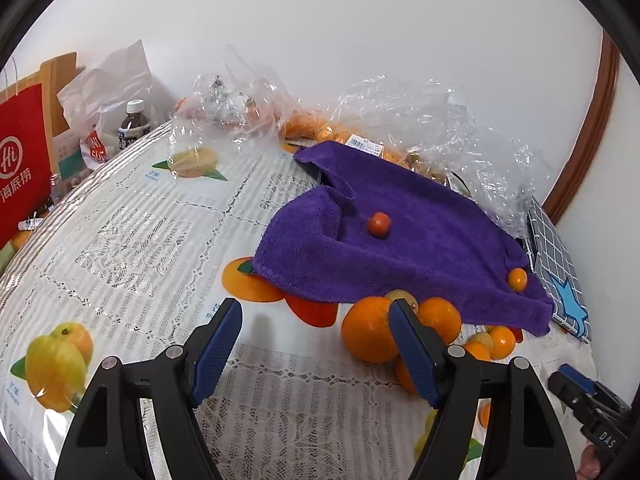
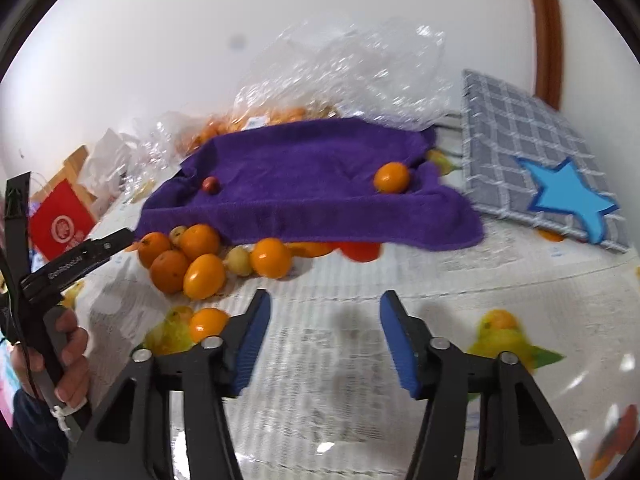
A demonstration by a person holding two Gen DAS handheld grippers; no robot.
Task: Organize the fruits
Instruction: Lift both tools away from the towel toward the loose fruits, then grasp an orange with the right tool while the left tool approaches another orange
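The left gripper (image 1: pixel 314 338) stands wide apart with nothing between its pads; its right-hand pad sits in front of a large orange (image 1: pixel 368 328) without visibly pressing on it. The right gripper (image 2: pixel 324 330) is narrower, also empty, and hangs over bare table (image 2: pixel 340 280) just in front of the fruit.

The loose fruits (image 2: pixel 188 260) lie in a cluster on the table at the front edge of a purple towel (image 1: pixel 400 240), some touching one another. Two small ones rest on top of the towel: a reddish fruit (image 1: pixel 379 224) and a small orange fruit (image 1: pixel 517 279).

These fruits look firm but round and smooth-skinned, so they are likely to roll or squirt out of a skewed grip. A hold across the widest part, pads on opposite sides, seems safest, with light pressure on the smaller, softer-looking ones. The fruits on the towel sit on a soft, sloping cloth and may roll once nudged.

What props up the towel is hidden. More fruit shows dimly through crumpled clear plastic bags (image 1: pixel 420 120) behind it, too veiled to count. The right wrist view is motion-blurred, and a checked box with a blue star (image 2: pixel 540 160) is cut off in the left wrist view.
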